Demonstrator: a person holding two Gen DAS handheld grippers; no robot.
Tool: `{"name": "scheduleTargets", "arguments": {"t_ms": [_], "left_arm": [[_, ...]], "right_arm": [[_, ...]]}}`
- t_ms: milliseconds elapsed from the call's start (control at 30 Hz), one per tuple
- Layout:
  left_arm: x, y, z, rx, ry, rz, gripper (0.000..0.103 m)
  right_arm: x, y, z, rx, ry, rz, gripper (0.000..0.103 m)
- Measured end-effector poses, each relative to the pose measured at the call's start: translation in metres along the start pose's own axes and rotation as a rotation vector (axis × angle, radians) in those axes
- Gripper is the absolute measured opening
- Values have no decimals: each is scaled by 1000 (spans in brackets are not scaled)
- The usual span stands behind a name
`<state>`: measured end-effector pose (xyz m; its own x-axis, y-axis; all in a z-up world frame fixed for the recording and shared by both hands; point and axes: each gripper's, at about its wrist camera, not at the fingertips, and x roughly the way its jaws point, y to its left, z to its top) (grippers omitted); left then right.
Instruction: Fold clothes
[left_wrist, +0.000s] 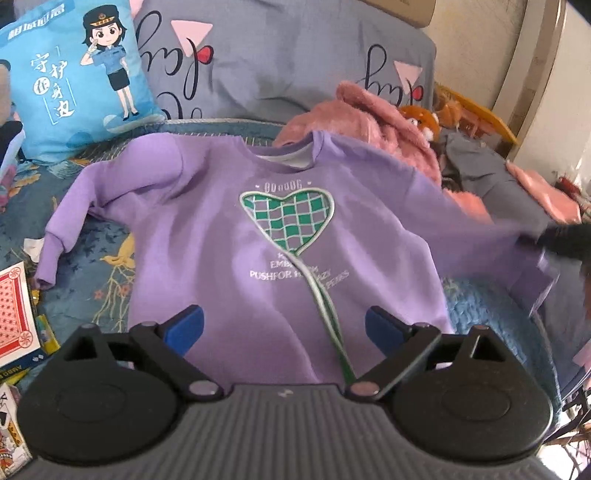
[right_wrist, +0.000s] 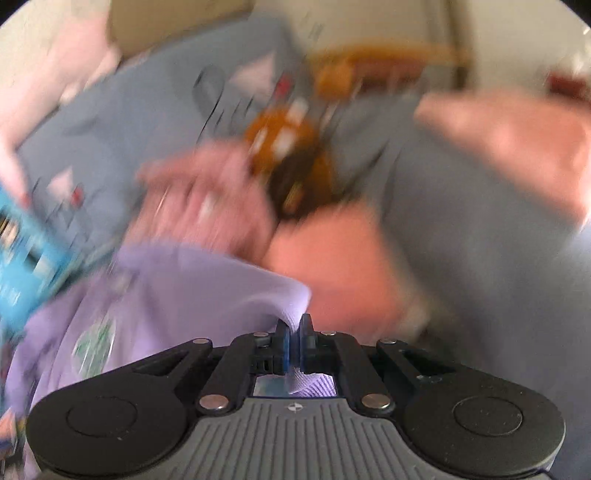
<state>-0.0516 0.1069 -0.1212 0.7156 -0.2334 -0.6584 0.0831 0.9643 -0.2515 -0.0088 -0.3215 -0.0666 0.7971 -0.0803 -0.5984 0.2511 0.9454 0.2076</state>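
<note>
Sweatshirt (left_wrist: 229, 236), lilac with a green-checked heart on the chest, lies face up on a blue patterned bedspread (left_wrist: 92, 258), its collar toward the grey pillows (left_wrist: 295, 66) at the head of the bed. One sleeve trails bent across the bedspread on the side of a blue cartoon cushion (left_wrist: 81, 74); the other is drawn out straight to the opposite side, its cuff lifted off the bed.

Left gripper (left_wrist: 284, 326) hangs over the hem with its blue-padded fingers (left_wrist: 184, 326) spread wide, gripping nothing; whether the pads touch the cloth cannot be told.

Right gripper (right_wrist: 294, 343) has its jaws pressed together on a fold of ribbed lilac fabric, the pinched cuff poking through between the blue pads (right_wrist: 283, 341) and bunching behind them. Its wrist view is heavily motion-blurred. In the left wrist view that gripper shows only as a dark smear at the far end of the stretched sleeve.

Beyond the shoulder sits a heap of pink fluffy clothing (left_wrist: 373, 122) with an orange plush toy (left_wrist: 421, 118) on it. A red-backed card box (left_wrist: 14, 310) lies at the bed's near edge beside the left gripper.
</note>
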Motion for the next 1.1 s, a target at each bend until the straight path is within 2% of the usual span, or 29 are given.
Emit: {"name": "scheduleTargets", "arguments": {"t_ms": [67,133,433,500,533,600,633,667,800,833,967,1033,1100], "left_arm": [[0,-1,1,7,-4,-15,96],[1,-4,0,22,-2,-5,96],[3,-8,-1,52,11,-3,96],[3,-9,0,58,8,6,96],[2,-9,0,61,4,13,96],[1,-10,0,68,-6,30,96],[-2,-8,1,72,-16,46,96],[-4,-7,2,77,-25,62,96],[-14,7,8,74,-54,129,96],[-16,14,10,56,-54,147,96],[-25,45,14,-23,-28,210,96],[-30,61,12,-64,0,230,96],[-36,75,7,-73,20,246,98]], "right_arm": [[-4,-10,29,-7,-48,-56,5],[1,-10,44,-35,-54,-114,5],[58,15,43,-269,126,-292,5],[69,14,42,-279,165,-342,6],[74,12,43,-271,188,-369,8],[81,6,45,-254,225,-420,19],[81,4,46,-242,223,-443,29],[76,4,45,-231,195,-452,37],[48,13,35,-250,79,-460,44],[39,16,27,-252,62,-445,44],[-5,27,-15,-246,34,-273,44],[-26,31,-44,-226,66,-120,49],[-36,43,-82,-201,158,81,55]]}}
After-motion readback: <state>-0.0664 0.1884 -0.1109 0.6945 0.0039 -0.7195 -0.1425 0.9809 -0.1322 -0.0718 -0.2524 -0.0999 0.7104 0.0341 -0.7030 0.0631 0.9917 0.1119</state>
